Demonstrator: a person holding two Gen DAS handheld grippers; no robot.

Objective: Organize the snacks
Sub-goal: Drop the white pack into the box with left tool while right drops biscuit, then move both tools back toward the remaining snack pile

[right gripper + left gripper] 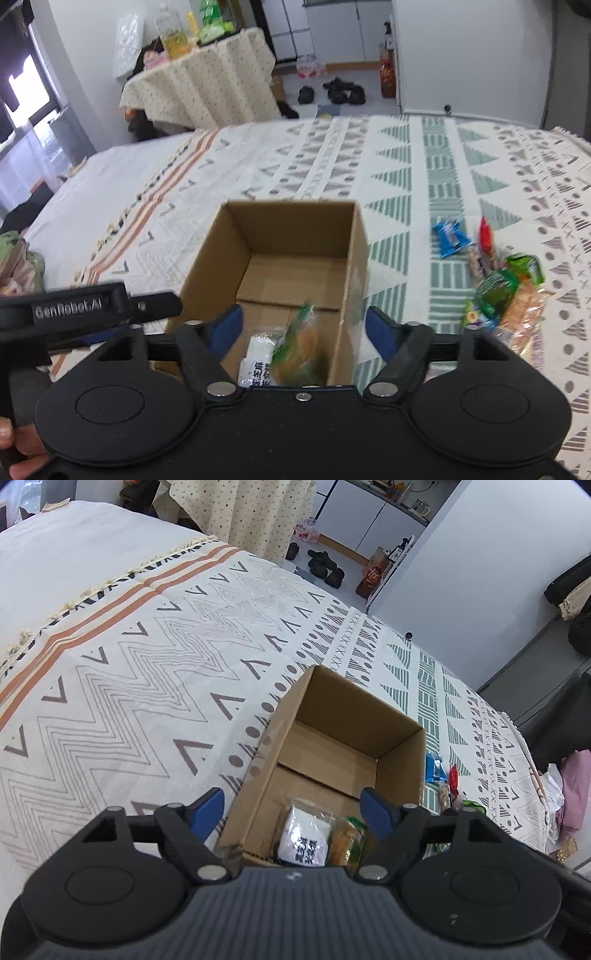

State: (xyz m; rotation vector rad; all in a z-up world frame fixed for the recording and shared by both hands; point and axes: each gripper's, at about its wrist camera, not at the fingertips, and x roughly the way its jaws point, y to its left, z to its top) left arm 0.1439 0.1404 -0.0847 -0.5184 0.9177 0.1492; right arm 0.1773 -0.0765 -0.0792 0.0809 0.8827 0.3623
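Observation:
An open cardboard box (400,753) (354,258) stands on the patterned bedspread. Inside at its near end lie a white packet with a QR code (304,836) (256,360) and a green and orange snack packet (347,843) (299,350). My left gripper (293,806) is open and empty above the box's near end. My right gripper (304,326) is open and empty over the same end, with the green and orange packet just below it. A pile of loose snacks (498,284) (447,782) lies on the bedspread right of the box, with a blue packet (450,236) and a red one (487,236).
The left gripper's body (85,306) shows at the left of the right wrist view. The bedspread (147,657) stretches far to the left. Beyond the bed are a covered table (199,81), shoes on the floor (340,92) and white cabinets (369,513).

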